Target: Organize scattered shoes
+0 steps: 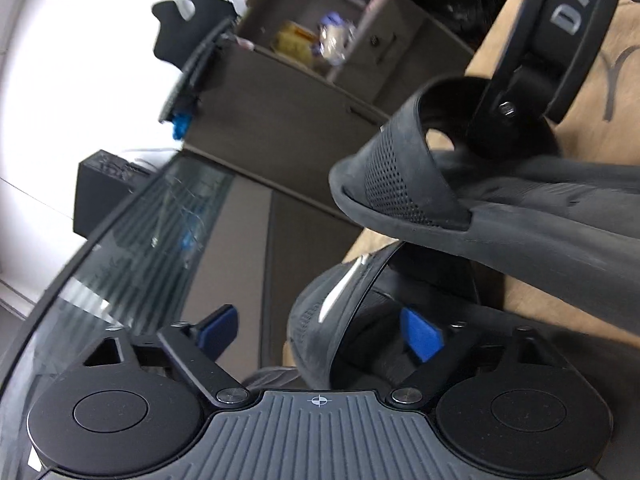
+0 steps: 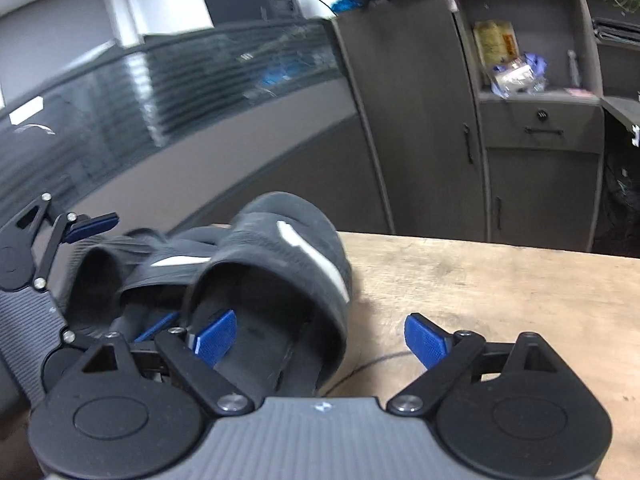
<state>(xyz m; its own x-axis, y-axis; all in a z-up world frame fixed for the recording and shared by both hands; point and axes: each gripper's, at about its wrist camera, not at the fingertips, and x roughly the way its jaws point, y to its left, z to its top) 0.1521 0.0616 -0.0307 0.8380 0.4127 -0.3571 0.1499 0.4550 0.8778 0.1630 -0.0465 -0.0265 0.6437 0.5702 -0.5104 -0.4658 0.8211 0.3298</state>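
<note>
Here two dark grey rubber slides with white stripes (image 2: 280,280) lie on the wooden desk (image 2: 500,300); right gripper (image 2: 320,340) jaws spread astride one strap; left gripper (image 1: 320,332) likewise, not pinching.

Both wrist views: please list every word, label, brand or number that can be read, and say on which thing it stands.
"DAS": pale capital letters on the strap of a black slide sandal at the top right of the left wrist view; the picture edge cuts off any further letters.
Raised lettering on the dark slipper between the left gripper's fingers: too blurred to read.
Yellow packet on the cabinet shelf: print too small to read.
Nothing else is legible.
</note>
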